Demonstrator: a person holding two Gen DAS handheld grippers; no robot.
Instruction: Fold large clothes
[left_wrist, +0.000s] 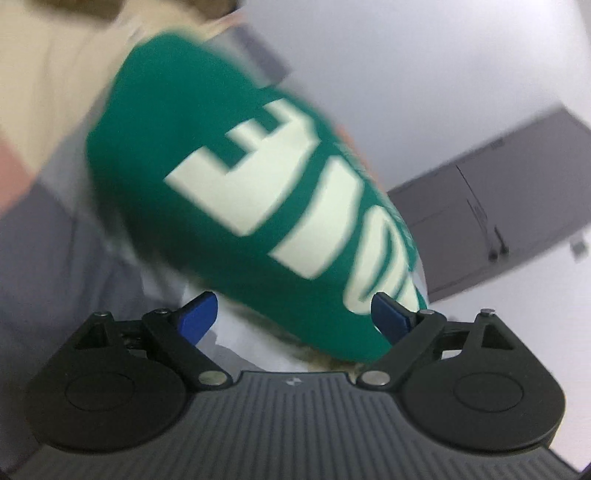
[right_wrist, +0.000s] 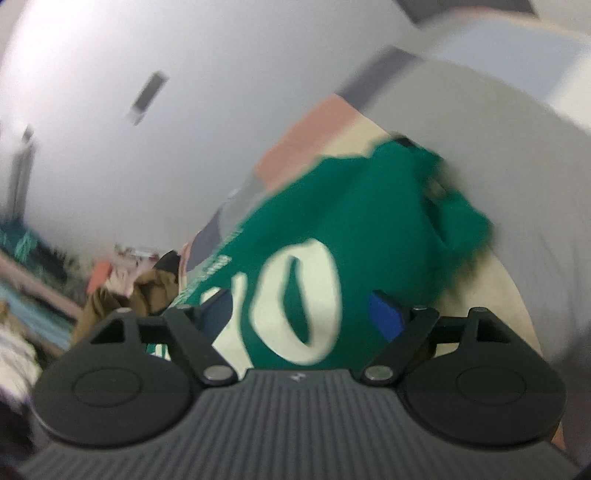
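Right, green garment (left_wrist: 229, 184), big cream block letters on it, folded into a bundle and lying straight ahead of both grippers, heavily motion-blurred in both views. Left wrist view: left gripper (left_wrist: 295, 317) has its jaws spread wide, blue fingertips (left_wrist: 197, 317) well apart; the near end of the green bundle sits between them and just above the gripper body, cloth overlapping the right-hand tip but not pinched, so nothing is gripped. Cream fuzzy lining shows under the bundle's near edge, just ahead of the gripper body. Right wrist view: same garment (right_wrist: 369, 206) seen from the other side, a large cream "0" right between the jaws; right gripper (right_wrist: 303, 317) also wide open, blue fingertips (right_wrist: 386, 317) either side of the cloth, no visible squeeze, though blur makes contact at the left-hand tip hard to judge. Beyond the jaws the garment rests on a patchwork cover (left_wrist: 40, 110) of cream, pink and grey panels, extending past the far end of the bundle in both views. Right of the left jaws and further out, a grey cabinet (left_wrist: 498, 206) against a white wall (left_wrist: 424, 74). Left of the right jaws, a heap of brown and mixed clothes (right_wrist: 144, 291); right of them, a pale rounded surface (right_wrist: 498, 147) too blurred to identify.
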